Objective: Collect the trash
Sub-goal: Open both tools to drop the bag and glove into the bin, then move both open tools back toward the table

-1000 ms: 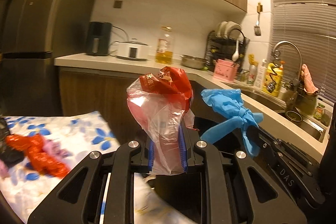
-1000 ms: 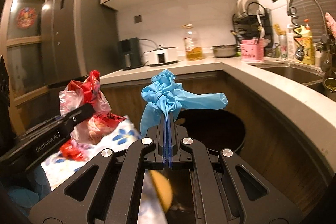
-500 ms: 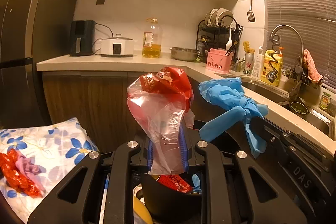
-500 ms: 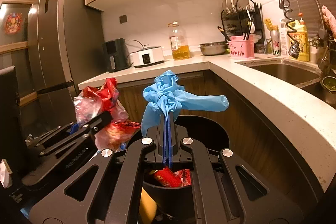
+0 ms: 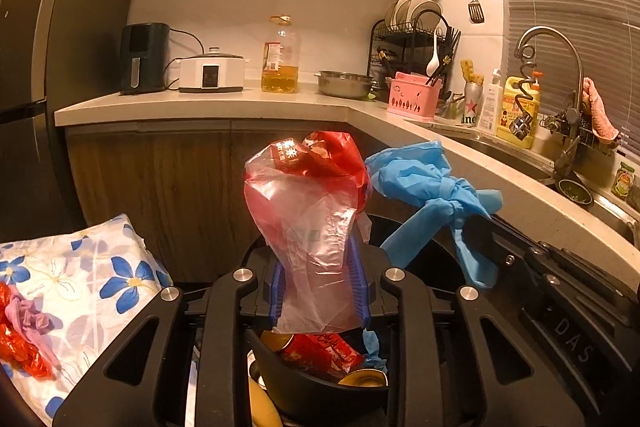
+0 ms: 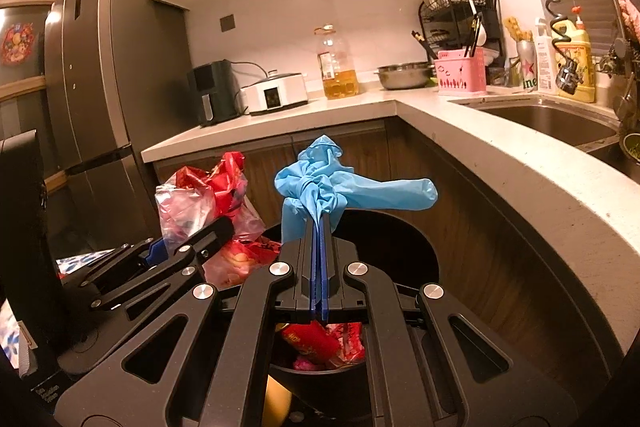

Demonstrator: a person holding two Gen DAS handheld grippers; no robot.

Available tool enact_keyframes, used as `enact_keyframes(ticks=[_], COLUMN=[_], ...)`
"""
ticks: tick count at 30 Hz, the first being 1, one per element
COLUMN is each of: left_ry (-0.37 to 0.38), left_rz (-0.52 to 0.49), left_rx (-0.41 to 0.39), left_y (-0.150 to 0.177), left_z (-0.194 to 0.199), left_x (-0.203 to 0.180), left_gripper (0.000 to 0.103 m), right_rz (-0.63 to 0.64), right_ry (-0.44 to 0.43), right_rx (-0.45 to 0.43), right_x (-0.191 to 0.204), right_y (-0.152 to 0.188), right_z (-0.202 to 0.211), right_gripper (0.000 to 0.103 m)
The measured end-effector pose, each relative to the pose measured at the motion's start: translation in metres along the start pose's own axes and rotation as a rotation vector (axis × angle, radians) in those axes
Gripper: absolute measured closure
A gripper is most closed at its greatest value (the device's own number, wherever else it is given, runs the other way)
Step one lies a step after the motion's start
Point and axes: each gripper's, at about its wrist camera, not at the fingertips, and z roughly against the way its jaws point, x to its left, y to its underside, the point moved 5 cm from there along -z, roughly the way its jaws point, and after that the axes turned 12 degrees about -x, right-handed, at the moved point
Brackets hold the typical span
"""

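Your left gripper (image 5: 320, 287) with jaws just easing apart around a clear-and-red plastic bag (image 5: 310, 219), your right gripper (image 6: 320, 247) clamped on a knotted blue glove (image 6: 332, 187), both above the near black bin (image 6: 400, 247) of red wrappers.

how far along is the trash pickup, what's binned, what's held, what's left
Done: red wrappers and a can already lie in the black bin. In hand: the left gripper, whose jaws have just been opening, has the clear-and-red plastic bag between them above the bin; the right gripper is shut on the blue glove. Left: red and purple scraps on the floral cloth.
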Motion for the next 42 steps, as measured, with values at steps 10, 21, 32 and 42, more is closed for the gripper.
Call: enact_keyframes(ticks=[10, 21, 32, 42], left_ry=[0.003, -0.015, -0.040, -0.121], left_rz=[-0.005, 0.004, 0.037, 0.044], left_rx=[0.022, 0.024, 0.026, 0.006], left_y=[0.010, 0.012, 0.016, 0.013], left_z=[-0.010, -0.012, -0.004, 0.027], left_x=[-0.004, 0.002, 0.016, 0.037], left_gripper=[0.069, 0.037, 0.024, 0.017], right_rz=[-0.025, -0.035, -0.050, 0.004], right_ry=[-0.020, 0.015, 0.054, 0.054], right_rx=[0.037, 0.063, 0.058, 0.036], right_x=[-0.009, -0.020, -0.025, -0.005], right_y=[0.008, 0.014, 0.016, 0.014], right_z=[-0.013, -0.020, -0.012, 0.008], right_gripper=[0.101, 0.089, 0.059, 0.036])
